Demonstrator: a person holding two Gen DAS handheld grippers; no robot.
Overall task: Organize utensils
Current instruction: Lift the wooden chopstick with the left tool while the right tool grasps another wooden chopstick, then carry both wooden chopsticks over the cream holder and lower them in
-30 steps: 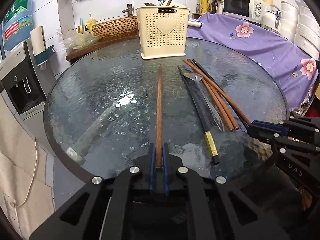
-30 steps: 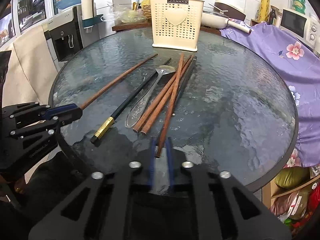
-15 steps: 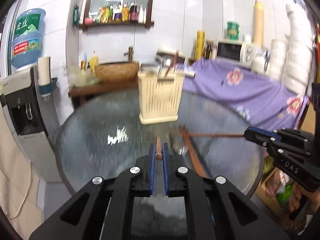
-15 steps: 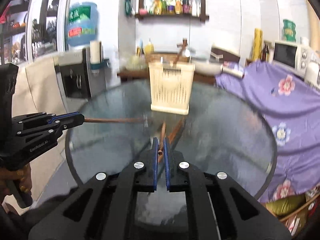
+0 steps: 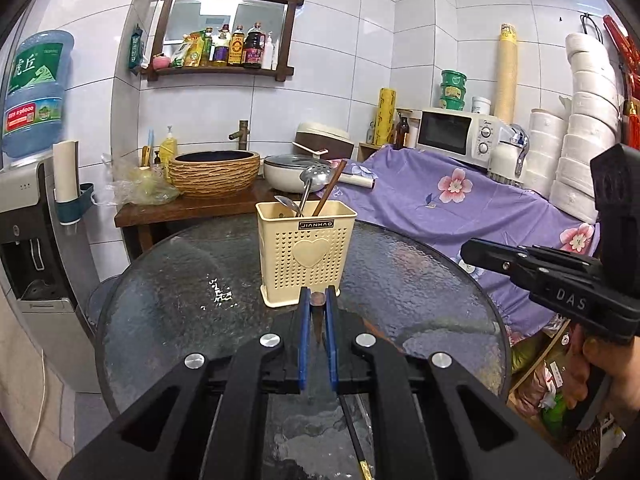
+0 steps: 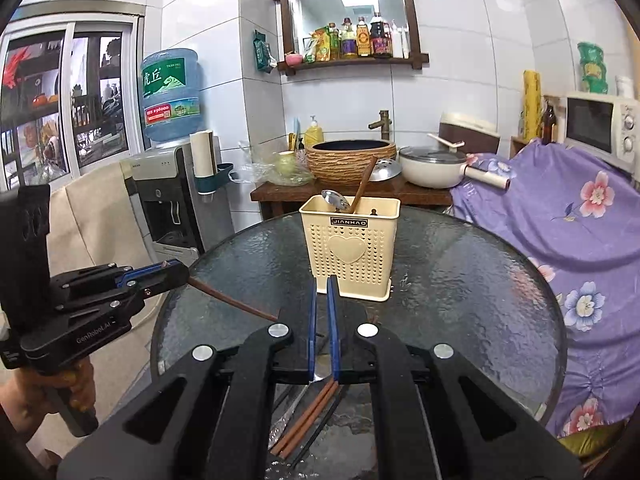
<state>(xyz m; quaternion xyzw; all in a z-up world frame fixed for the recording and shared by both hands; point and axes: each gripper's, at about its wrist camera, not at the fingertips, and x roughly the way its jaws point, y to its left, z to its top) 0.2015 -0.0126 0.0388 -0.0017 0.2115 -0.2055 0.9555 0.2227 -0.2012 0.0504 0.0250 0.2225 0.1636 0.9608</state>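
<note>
I see a cream perforated utensil holder (image 6: pixel 352 254) with a heart emblem standing upright on the round glass table, a ladle (image 5: pixel 316 176), a spoon (image 6: pixel 335 199) and one brown chopstick (image 6: pixel 363 186) leaning inside it. A brown wooden chopstick (image 6: pixel 236 300) hangs tilted above the glass. Two more brown chopsticks (image 6: pixel 308 420), a metal spoon (image 6: pixel 286 416) and a black chopstick (image 5: pixel 354 436) lie flat at my near edge.

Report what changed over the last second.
The left hand-held gripper and right hand-held gripper rose off the table, tilting up toward the holder. The left lifted a brown chopstick, still clamped; the right's grip is unclear. Holder, spoon and remaining chopsticks stayed put.
</note>
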